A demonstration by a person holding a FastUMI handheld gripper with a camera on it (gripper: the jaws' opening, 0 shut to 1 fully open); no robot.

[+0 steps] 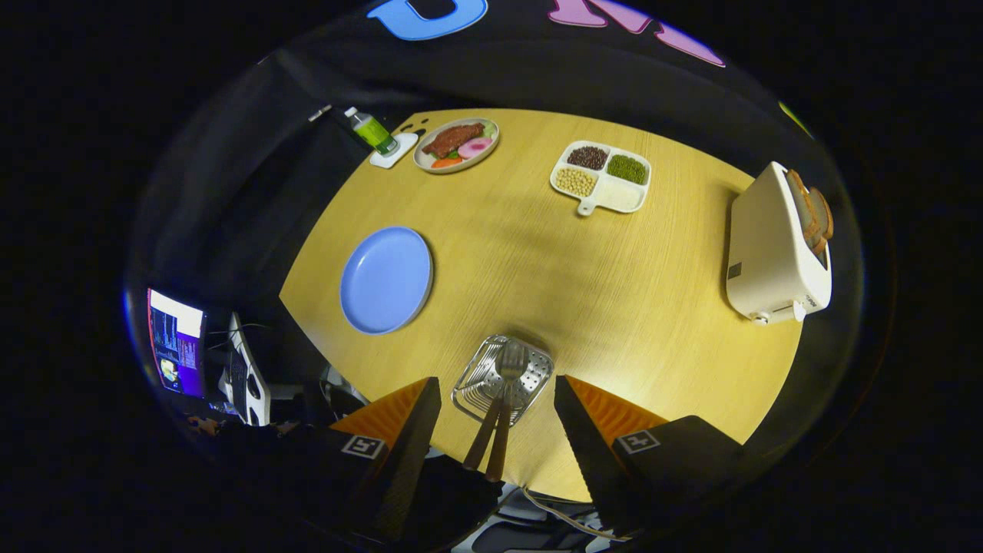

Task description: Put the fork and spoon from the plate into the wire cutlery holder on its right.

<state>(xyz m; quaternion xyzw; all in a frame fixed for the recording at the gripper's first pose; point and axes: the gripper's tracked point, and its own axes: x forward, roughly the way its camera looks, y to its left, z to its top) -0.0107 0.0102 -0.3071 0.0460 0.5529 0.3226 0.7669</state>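
At the near edge of the desk point(614, 307), the fork point(510, 384) and spoon point(485, 418) are seen inside the wire cutlery holder point(503, 378), between the tongs point(498, 430), which are held apart. The holder could be tipped if the long handles are bumped.

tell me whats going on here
A person holds a gripper open above a round wooden table. The fork and spoon already stand in the wire holder, between the fingers, handles sticking out. The blue plate beside it lies empty. Nothing is gripped.
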